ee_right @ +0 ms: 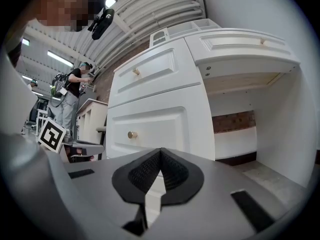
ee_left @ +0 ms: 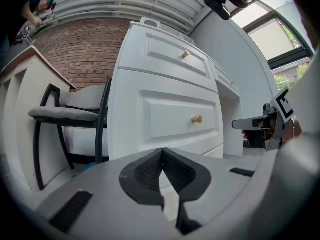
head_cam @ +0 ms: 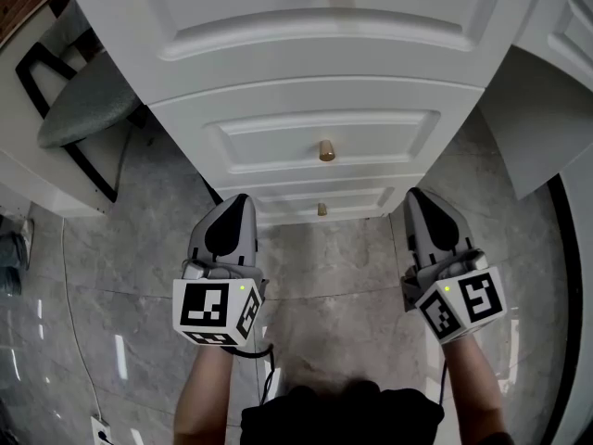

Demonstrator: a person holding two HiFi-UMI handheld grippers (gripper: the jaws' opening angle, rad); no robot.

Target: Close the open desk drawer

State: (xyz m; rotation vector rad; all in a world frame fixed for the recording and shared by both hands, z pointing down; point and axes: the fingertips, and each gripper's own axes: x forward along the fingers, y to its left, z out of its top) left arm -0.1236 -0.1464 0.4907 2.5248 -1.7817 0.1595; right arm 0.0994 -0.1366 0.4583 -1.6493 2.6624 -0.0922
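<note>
A white desk pedestal holds three stacked drawers with brass knobs. The middle drawer appears to stand out slightly past the one above it. A smaller bottom drawer sits below it. My left gripper is shut and empty. It hovers over the floor just short of the bottom drawer, on its left. My right gripper is shut and empty too, level with the left one, off the pedestal's right corner. Neither gripper touches the drawers.
A black-framed chair with a grey seat stands left of the pedestal. The desk's kneehole opens to the right. The floor is grey marble tile, with a cable at the left. A person stands far behind.
</note>
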